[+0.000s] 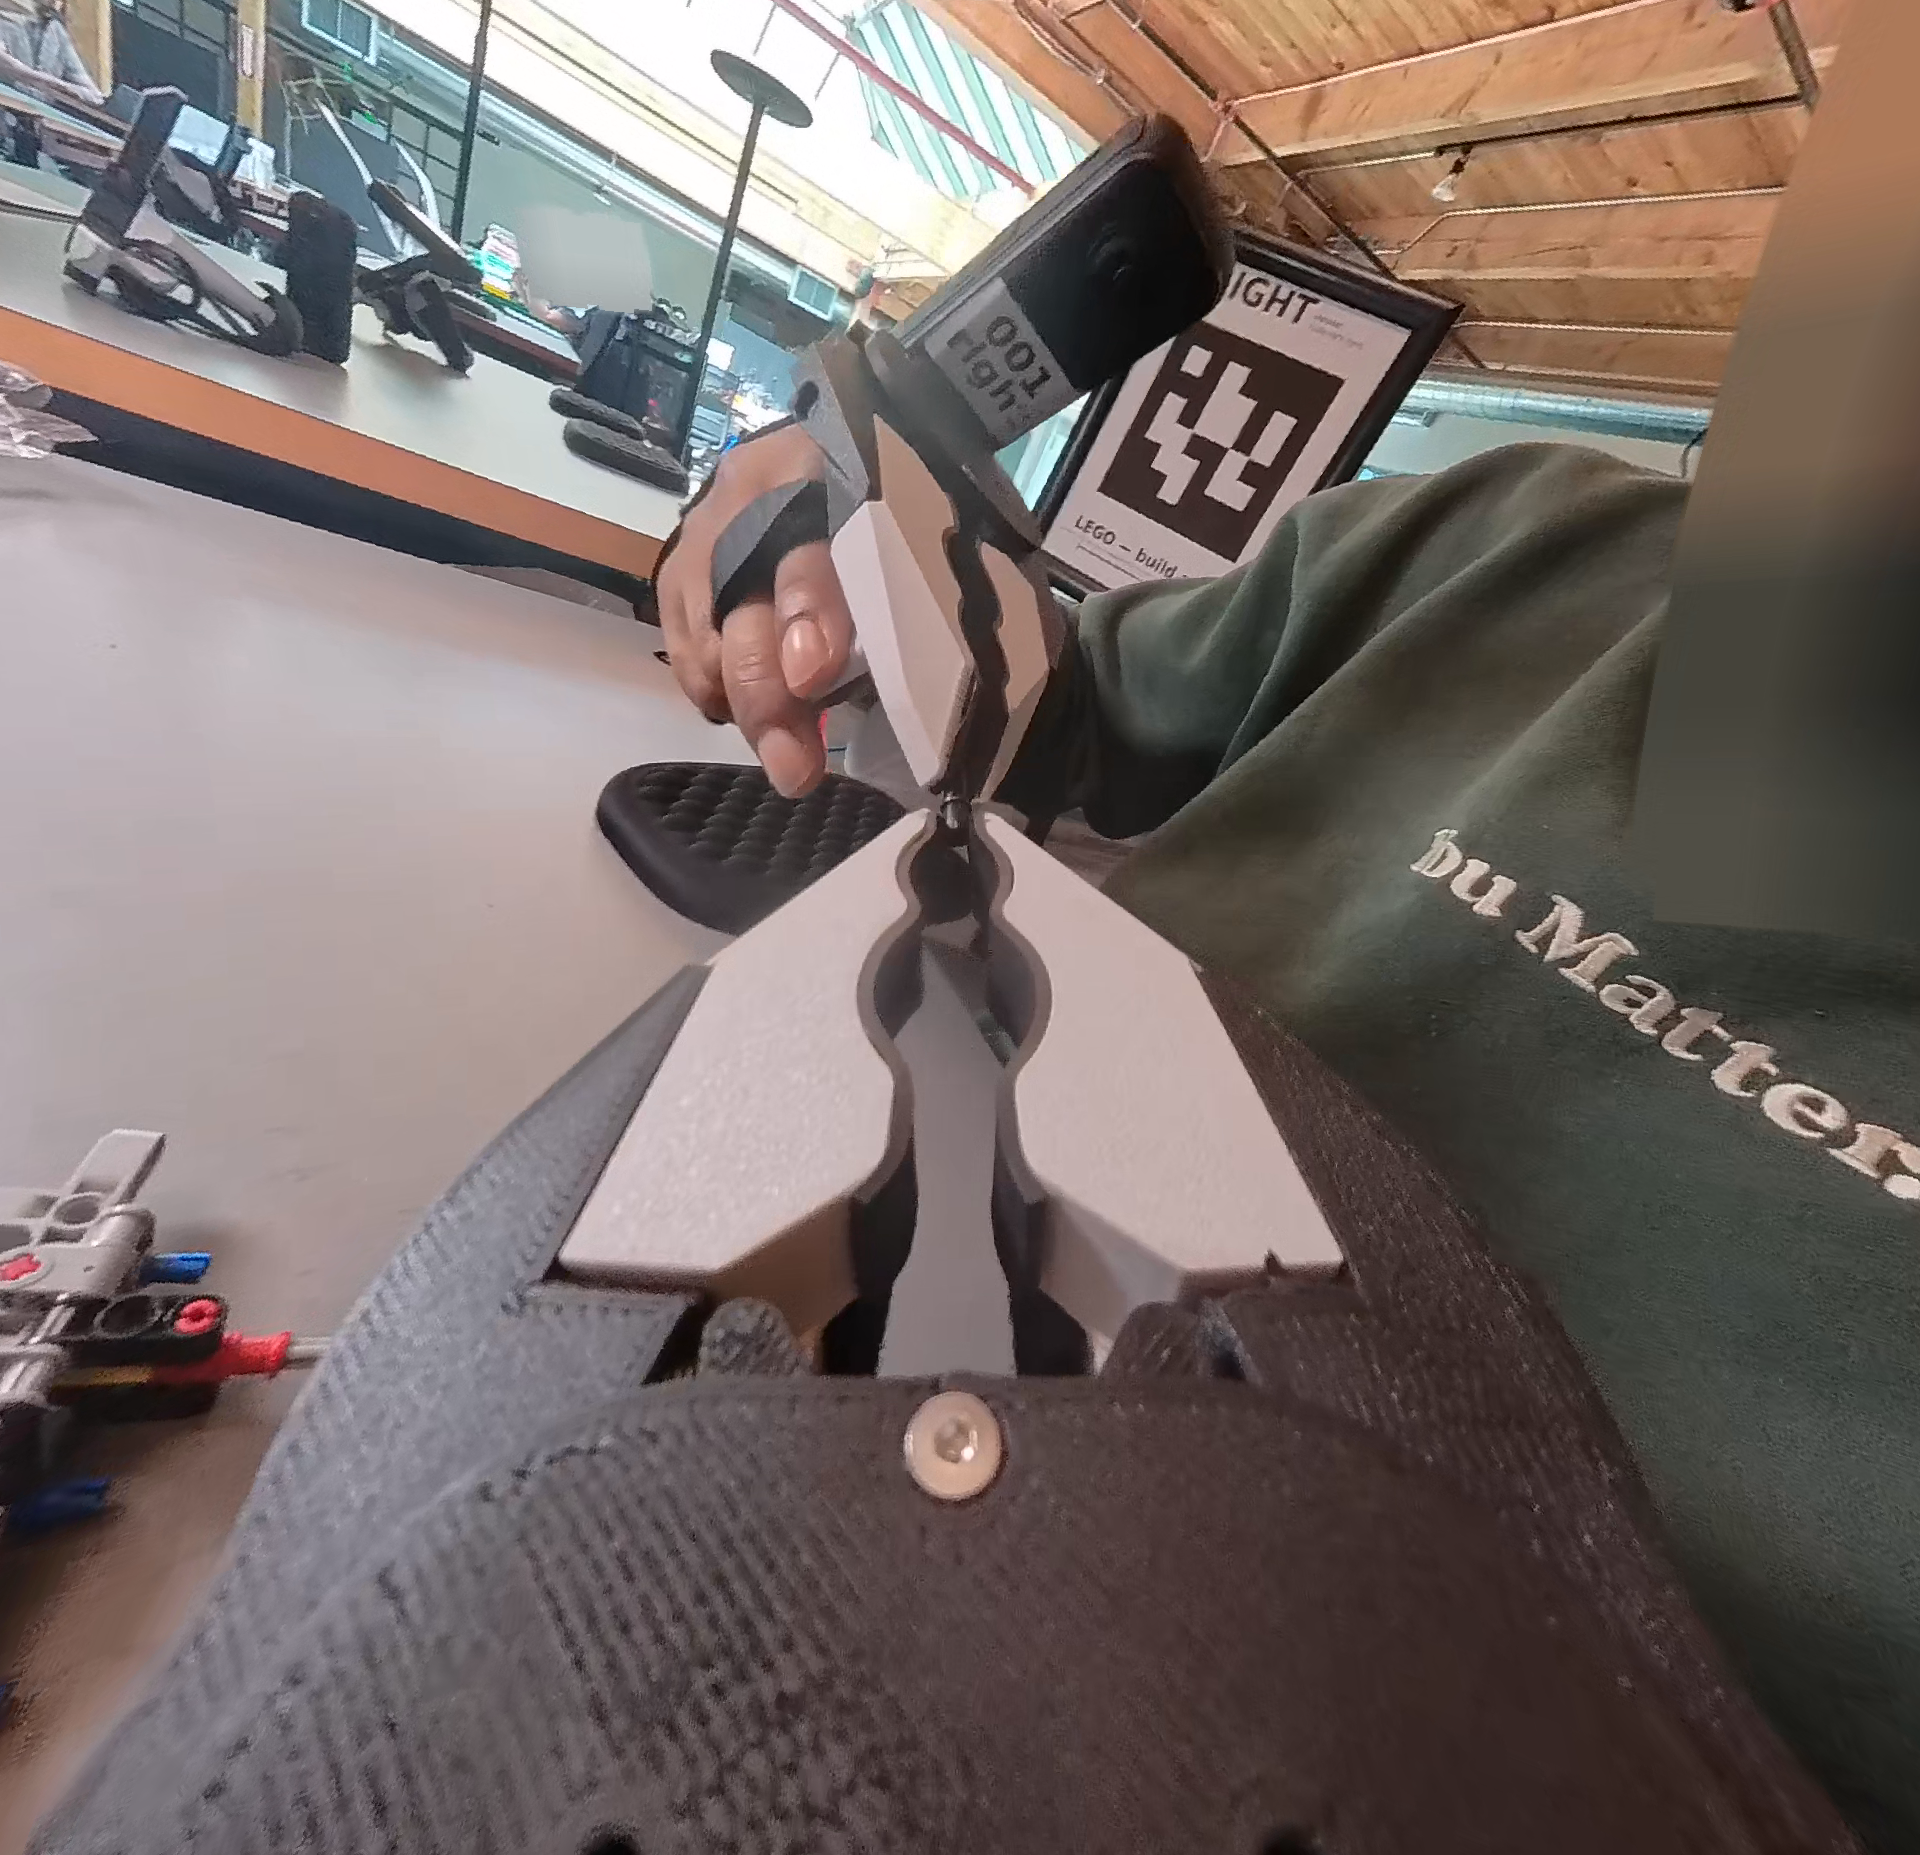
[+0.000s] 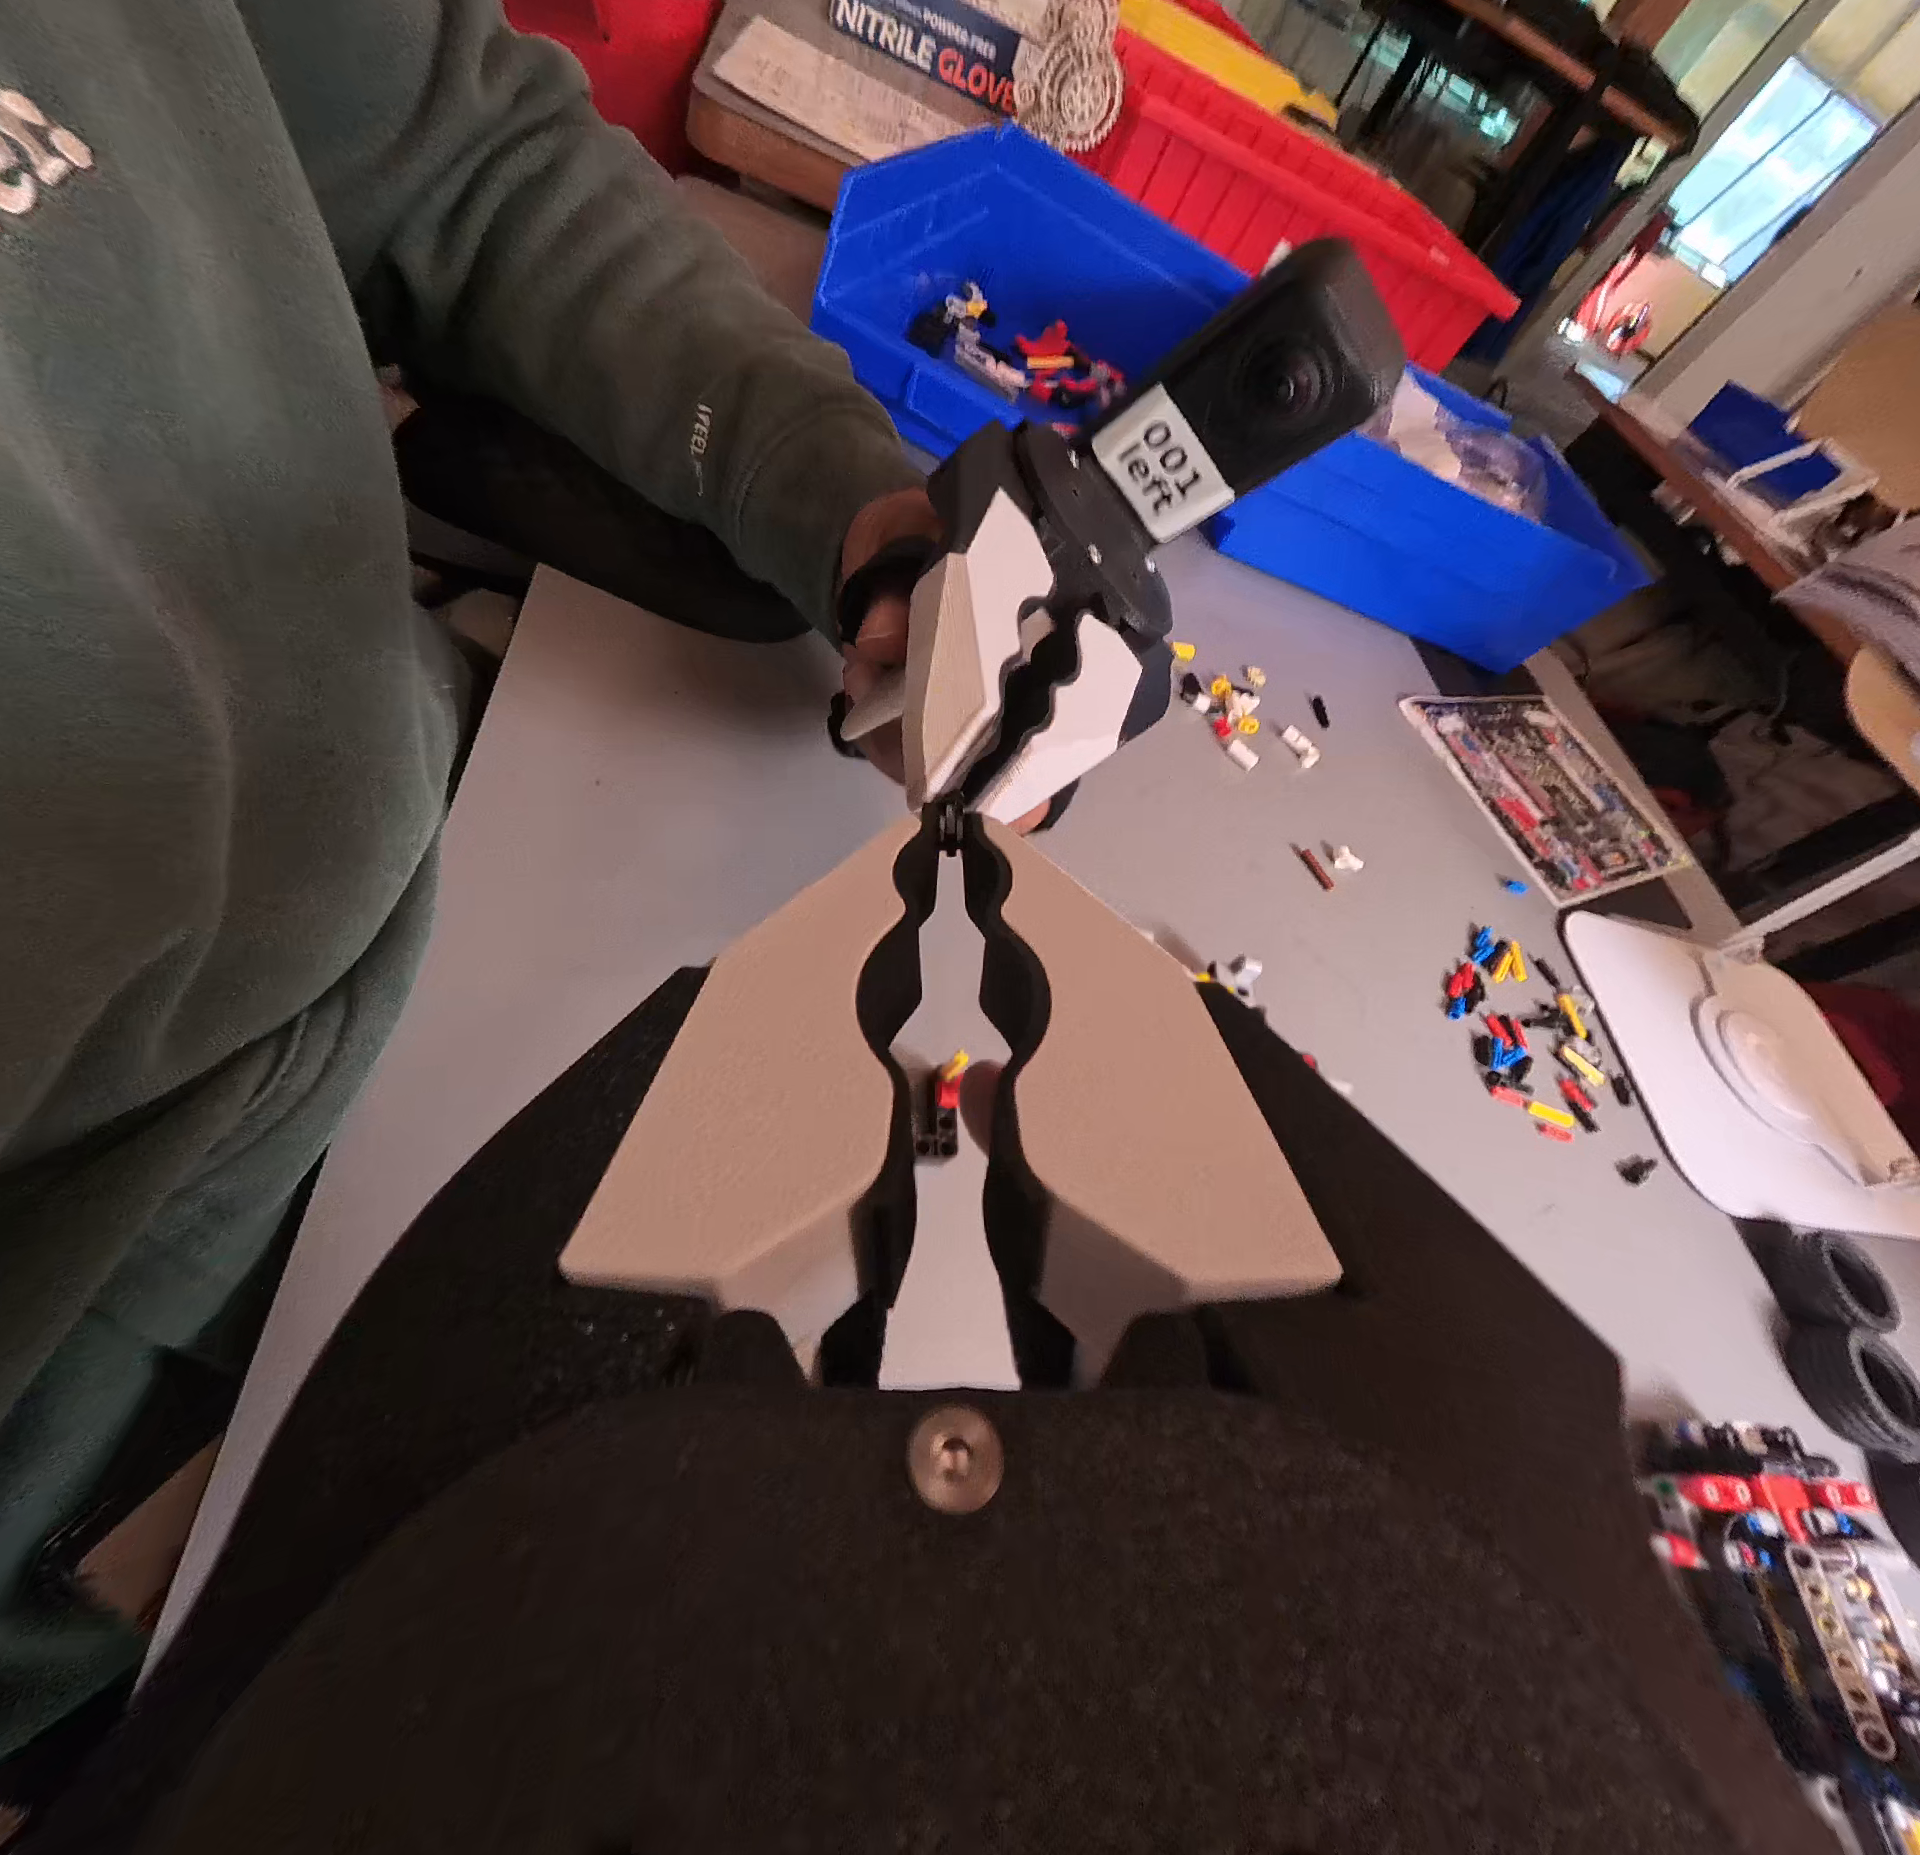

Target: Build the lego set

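Small black pin (image 2: 948,831) between both jaws, mid-air.

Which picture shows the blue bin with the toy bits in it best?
The right wrist view: the blue bin sits open behind the left gripper, with colourful toy pieces inside. The left wrist view faces away from it, so it shows none of it.

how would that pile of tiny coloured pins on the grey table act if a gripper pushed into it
The pile of pins would likely scatter, since the pieces lie loose and separate. Several look cylindrical, so they may roll across the smooth table. Being tiny plastic, they are probably very light.
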